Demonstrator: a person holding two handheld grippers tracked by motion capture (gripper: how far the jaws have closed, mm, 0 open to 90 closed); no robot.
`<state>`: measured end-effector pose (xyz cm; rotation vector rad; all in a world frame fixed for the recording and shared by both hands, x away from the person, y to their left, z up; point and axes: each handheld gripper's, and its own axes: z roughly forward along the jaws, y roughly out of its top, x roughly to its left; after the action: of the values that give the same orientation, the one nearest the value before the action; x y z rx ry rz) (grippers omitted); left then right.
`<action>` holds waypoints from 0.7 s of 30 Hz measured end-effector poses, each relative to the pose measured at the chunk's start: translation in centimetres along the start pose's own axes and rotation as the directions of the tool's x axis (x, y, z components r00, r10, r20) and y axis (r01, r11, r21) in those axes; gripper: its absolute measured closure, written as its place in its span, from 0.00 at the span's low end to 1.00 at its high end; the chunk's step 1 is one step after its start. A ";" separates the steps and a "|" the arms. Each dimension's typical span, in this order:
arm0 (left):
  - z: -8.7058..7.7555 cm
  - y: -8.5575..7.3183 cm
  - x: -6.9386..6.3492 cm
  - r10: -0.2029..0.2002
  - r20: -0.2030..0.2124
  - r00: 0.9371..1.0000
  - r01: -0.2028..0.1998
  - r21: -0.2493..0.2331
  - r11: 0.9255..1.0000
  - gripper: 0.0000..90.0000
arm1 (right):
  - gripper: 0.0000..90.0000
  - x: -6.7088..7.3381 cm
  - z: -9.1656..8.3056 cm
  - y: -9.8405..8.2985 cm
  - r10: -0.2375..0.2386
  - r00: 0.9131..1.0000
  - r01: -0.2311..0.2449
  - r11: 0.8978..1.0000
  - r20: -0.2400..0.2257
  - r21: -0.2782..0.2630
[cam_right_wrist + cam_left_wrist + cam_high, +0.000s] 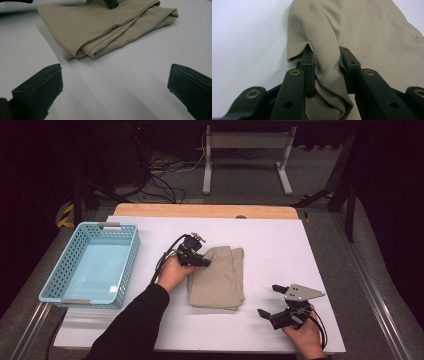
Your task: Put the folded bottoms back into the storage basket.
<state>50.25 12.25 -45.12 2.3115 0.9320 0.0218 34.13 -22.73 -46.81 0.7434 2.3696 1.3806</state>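
Altogether one folded cloth, one basket, two tongs.

You have 1 folded beige garment lying flat on the white counter, near its middle and to the right of the blue basket. It is a textured knit, folded into a rough rectangle with stacked hemmed edges showing along its near side in the right gripper view. At its upper left edge a fold of the cloth is bunched up between the jaws of your left gripper.
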 end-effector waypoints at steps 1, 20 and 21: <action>0.0 0.0 0.0 0.003 -0.002 1.000 -0.003 0.001 1.000 0.78 | 0.01 0.0 0.0 0.0 0.000 1.000 0.000 1.000 0.000 -0.001; -2.7 0.5 -1.0 0.077 -0.005 0.997 -0.077 -0.127 0.989 0.82 | 0.01 0.1 0.0 0.0 -0.005 1.000 0.005 1.000 0.007 0.001; -2.9 0.5 -1.2 0.085 -0.003 0.996 -0.085 -0.138 0.987 0.82 | 0.01 0.1 0.0 0.0 -0.005 1.000 0.005 1.000 0.007 0.001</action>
<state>48.98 12.84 -42.26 2.2202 0.8040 0.1155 34.07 -22.69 -46.81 0.7404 2.3655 1.3726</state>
